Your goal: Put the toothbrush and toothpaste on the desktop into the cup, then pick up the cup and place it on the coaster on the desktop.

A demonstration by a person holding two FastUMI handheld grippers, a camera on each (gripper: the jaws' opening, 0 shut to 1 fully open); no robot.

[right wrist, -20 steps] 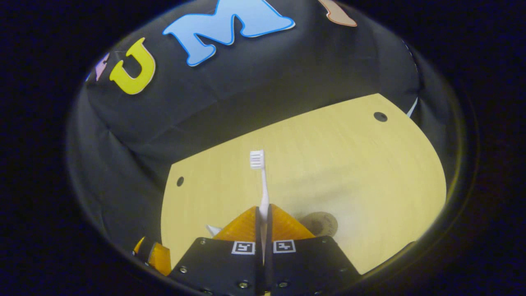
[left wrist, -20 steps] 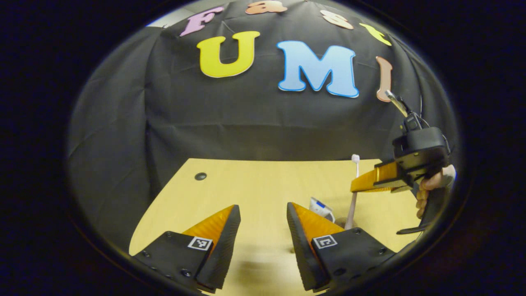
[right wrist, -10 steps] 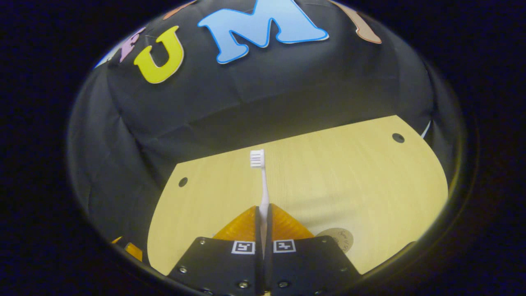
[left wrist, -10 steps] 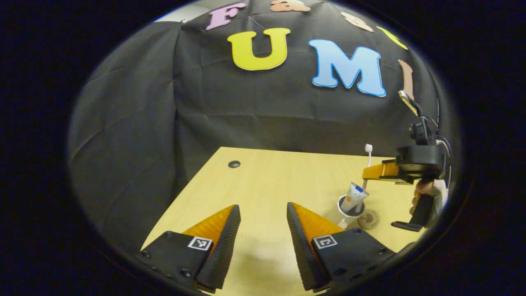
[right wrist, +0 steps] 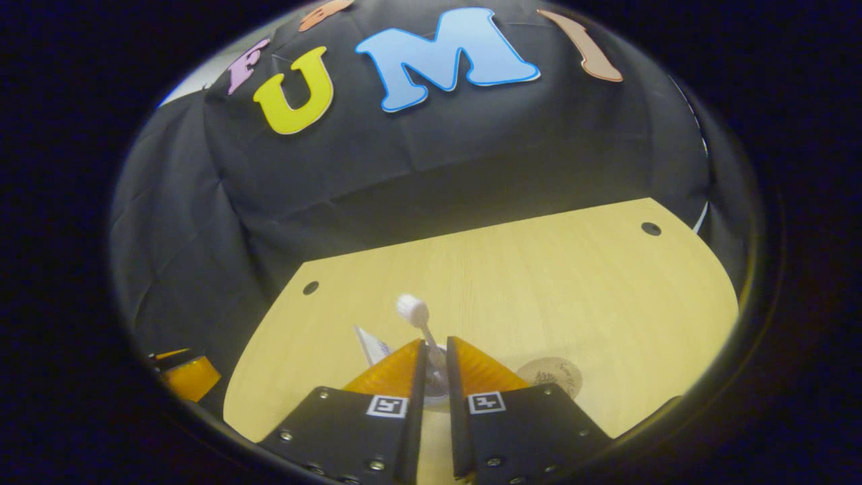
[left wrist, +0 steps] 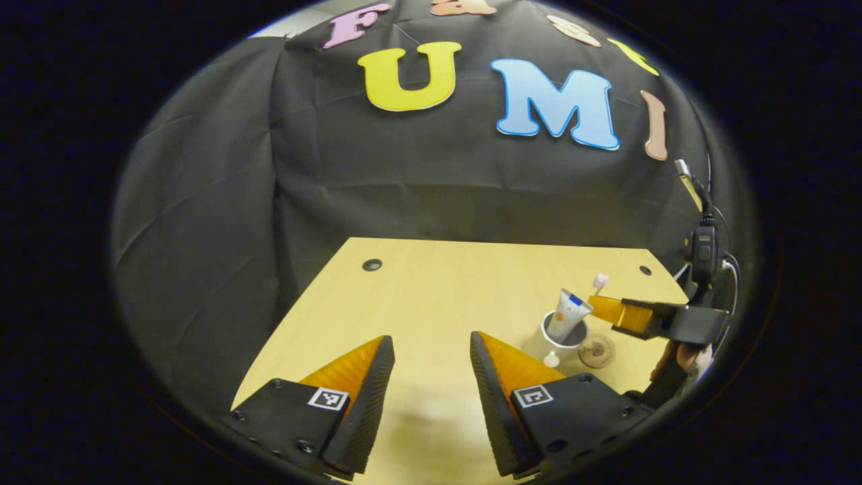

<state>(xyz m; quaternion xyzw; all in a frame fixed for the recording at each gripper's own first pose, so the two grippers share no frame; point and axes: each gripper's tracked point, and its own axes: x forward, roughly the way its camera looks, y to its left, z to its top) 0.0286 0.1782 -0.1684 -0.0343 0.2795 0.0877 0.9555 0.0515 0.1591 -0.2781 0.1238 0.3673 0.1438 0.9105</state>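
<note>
1. At the 4 o'clock edge of the left gripper view, the cup stands upright on the desktop, with the toothpaste standing in it and leaning slightly toward 1 o'clock.
2. The coaster lies flat just beside the cup, at its 4 o'clock; I cannot tell whether the two touch.
3. The toothbrush shows its head above the cup at about 1 o'clock from the rim, its long axis close to upright.
4. The right gripper, held by a hand, reaches in from 3 o'clock and is much the nearer of the two to the cup.
5. The left gripper hangs over bare desktop at 6 o'clock, jaws wide apart and holding nothing, well apart from the cup.
6. In the right gripper view, the right gripper sits at 6 o'clock with its jaws slightly apart.
7. The toothbrush stands in that gap, tilted toward 11 o'clock; the fingers no longer look pressed on it, so I judge it released into the cup, whose rim shows just below the tips.
8. The toothpaste rises at 10 o'clock from the jaws.
9. The coaster lies at 3 o'clock from the jaws, so the coming cup move runs a short way rightward.
</note>
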